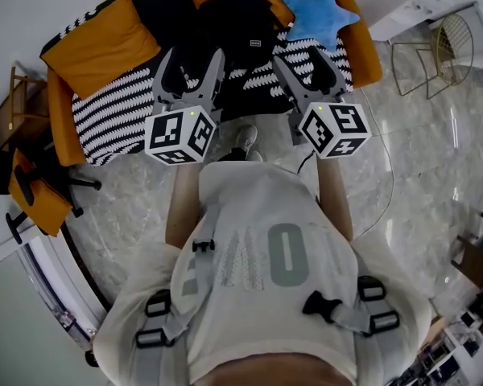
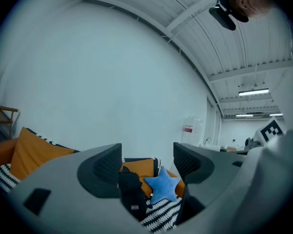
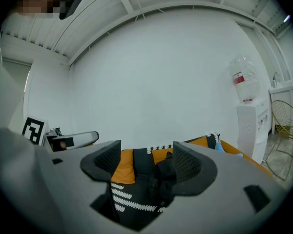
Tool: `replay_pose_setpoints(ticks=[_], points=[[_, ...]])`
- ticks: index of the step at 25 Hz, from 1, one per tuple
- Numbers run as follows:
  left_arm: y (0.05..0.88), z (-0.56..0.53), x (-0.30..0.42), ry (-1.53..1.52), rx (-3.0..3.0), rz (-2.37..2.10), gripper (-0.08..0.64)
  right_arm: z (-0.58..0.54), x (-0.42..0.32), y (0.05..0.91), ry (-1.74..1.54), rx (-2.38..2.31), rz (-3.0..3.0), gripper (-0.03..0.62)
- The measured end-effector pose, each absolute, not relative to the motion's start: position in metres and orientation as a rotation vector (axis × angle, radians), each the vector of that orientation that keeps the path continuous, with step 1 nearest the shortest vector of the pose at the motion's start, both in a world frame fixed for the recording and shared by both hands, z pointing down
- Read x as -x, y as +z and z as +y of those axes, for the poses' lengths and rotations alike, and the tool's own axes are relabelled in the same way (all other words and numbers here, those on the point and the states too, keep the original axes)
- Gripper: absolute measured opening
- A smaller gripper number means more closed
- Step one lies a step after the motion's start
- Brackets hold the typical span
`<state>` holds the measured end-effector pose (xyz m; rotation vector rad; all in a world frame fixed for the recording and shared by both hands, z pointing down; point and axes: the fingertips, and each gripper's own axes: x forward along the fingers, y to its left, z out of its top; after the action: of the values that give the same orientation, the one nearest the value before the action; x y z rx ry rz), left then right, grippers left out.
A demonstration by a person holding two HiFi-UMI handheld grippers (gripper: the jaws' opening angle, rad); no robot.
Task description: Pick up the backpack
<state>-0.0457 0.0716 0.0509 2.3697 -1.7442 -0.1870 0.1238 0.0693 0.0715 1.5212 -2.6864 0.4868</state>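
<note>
A black backpack (image 1: 235,24) stands upright against the back of an orange sofa (image 1: 97,43), on its black-and-white patterned cover. Both grippers are held level in front of the sofa, short of the backpack and apart from it. My left gripper (image 1: 191,61) is open with empty jaws; the left gripper view frames the backpack (image 2: 132,191) low between the jaws of that gripper (image 2: 147,162). To its right my right gripper (image 1: 304,59) is open and empty too. In the right gripper view the backpack (image 3: 162,179) shows beside the right jaw of the gripper (image 3: 146,162).
A blue star cushion (image 1: 318,14) leans right of the backpack. A wire chair (image 1: 447,47) stands on the marble floor at right. A wooden chair (image 1: 16,95) and an orange-draped stand (image 1: 32,187) are at left. A water dispenser (image 3: 246,106) stands by the wall.
</note>
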Motion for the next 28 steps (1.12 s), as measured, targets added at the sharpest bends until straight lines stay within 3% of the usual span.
replay_pose_setpoints(ticks=[13, 28], points=[[0.105, -0.025, 0.067, -0.155, -2.262, -1.673, 0.328, -0.031, -0.112, 0.101, 0.520, -1.477, -2.650, 0.333], [0.425, -0.165, 0.100, 0.223, -1.979, -1.613, 0.405, -0.181, -0.129, 0.372, 0.843, -1.468, -2.386, 0.362]])
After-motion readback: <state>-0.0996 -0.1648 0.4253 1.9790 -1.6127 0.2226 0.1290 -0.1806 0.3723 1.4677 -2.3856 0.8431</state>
